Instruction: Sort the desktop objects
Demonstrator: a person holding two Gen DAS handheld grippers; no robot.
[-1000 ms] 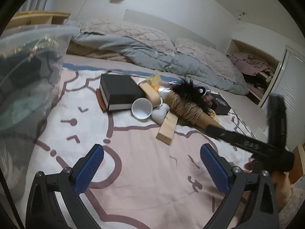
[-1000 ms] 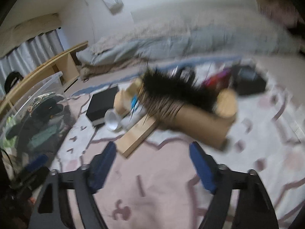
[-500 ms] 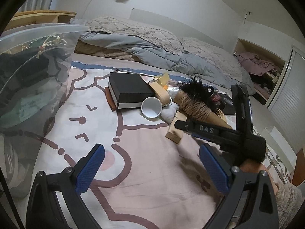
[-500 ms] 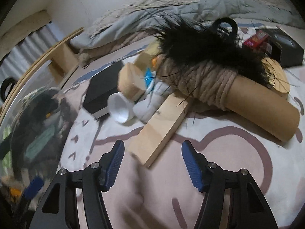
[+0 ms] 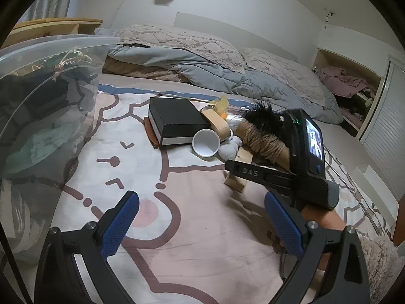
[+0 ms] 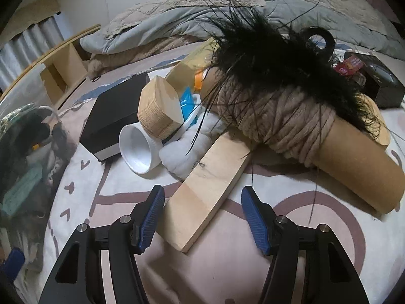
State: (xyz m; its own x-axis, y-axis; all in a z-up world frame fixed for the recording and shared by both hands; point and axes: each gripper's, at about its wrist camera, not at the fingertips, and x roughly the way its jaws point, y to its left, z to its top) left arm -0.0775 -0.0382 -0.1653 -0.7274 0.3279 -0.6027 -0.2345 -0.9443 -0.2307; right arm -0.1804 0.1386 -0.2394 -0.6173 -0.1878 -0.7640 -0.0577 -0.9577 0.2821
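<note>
A pale wooden plank (image 6: pixel 207 195) lies on the pink patterned sheet (image 6: pixel 227 273), with its near end between the fingers of my right gripper (image 6: pixel 202 202). The jaws are closing and the blue pads stand just clear of its edges. Behind it lie a cardboard tube wound with rope (image 6: pixel 329 152), black feathers (image 6: pixel 265 50), a white cup (image 6: pixel 139 152) on its side, a white plush (image 6: pixel 187 152), a stack of wooden discs (image 6: pixel 159 109) and a black box (image 6: pixel 114 119). My left gripper (image 5: pixel 202 202) hovers open and empty over the sheet, short of the plank (image 5: pixel 238 177).
A clear plastic bin (image 5: pixel 38 101) holding dark items stands at the left. The right gripper's black housing (image 5: pixel 303 157) crosses the left wrist view, with a hand below it. A small black case (image 6: pixel 379 86) sits at the far right. Grey bedding (image 5: pixel 202 71) lies behind.
My right gripper has come forward and down until the plank's end sits between its fingers, and its jaws have narrowed. The left gripper has stayed in place.
</note>
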